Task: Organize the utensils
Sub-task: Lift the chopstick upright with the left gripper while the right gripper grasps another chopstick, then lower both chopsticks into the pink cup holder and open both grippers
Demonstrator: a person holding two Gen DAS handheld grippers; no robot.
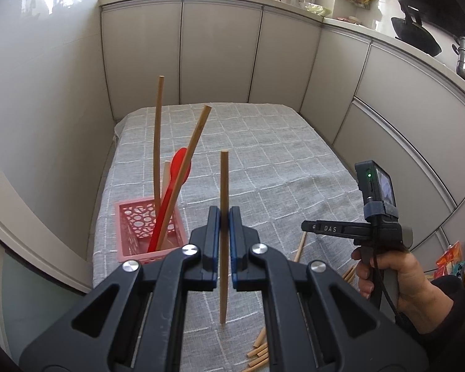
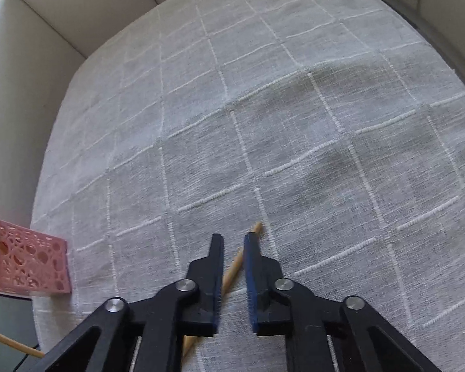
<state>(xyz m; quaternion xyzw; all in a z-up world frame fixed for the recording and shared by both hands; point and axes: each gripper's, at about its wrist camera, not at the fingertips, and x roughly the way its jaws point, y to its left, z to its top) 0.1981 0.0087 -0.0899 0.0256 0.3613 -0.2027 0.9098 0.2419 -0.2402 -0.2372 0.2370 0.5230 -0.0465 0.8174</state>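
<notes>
Left gripper [image 1: 223, 232] jaws clamped on an upright wooden chopstick [image 1: 223, 186]; right gripper [image 2: 234, 241] jaws apart over a chopstick lying on the counter [image 2: 294, 124]; beyond, pink basket [image 1: 133, 223] holding chopsticks and a red spoon [image 1: 179, 167].

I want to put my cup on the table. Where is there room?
The far half of the grey cloth, from the pink basket across to the cabinets, is bare. It is crowded near the front, where loose chopsticks lie under the left claw and another chopstick lies under the right claw.
</notes>
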